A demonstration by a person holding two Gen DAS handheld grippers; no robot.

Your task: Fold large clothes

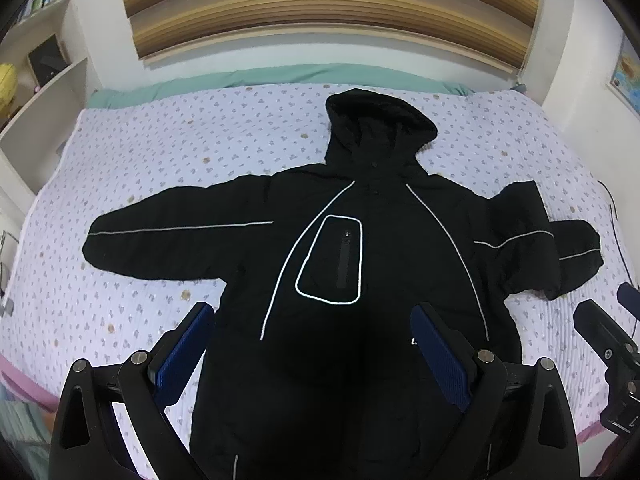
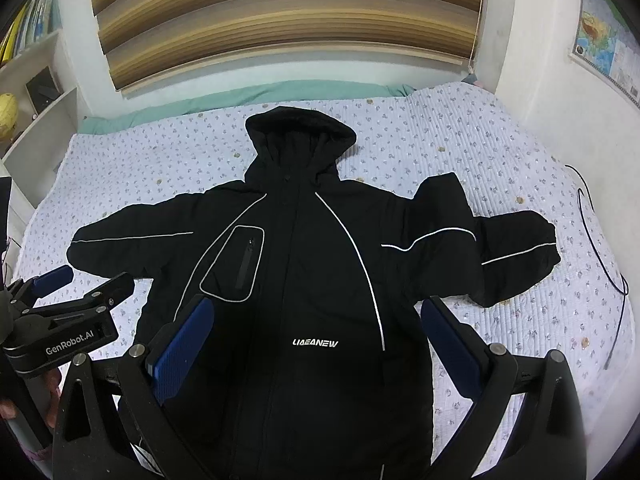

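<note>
Shelves: white, against the wall past the bed's left edge, with books on the top level and a yellow round thing lower down.
Left gripper: hovers above the lower part of the jacket near the bed's near edge; its jaws are spread wide with nothing between them, the blue pads apart on either side of the jacket's lower front.
Bed: covered by a pale lilac quilt with a small flower print; a green band runs along its far edge.
Jacket: black, hooded, with white piping; it lies face up in the middle of the bed, zipped, hood toward the far edge, hem toward the near edge. The sleeve toward the left edge lies straight out; the sleeve toward the right edge is bent back on itself.
Blind: brown, slatted, on the wall beyond the far edge.
Right gripper: held over the jacket's chest lettering, jaws spread wide and gripping nothing.
Cable: thin, black, lying on the quilt near the right edge.
Map: hung on the wall to the right.
</note>
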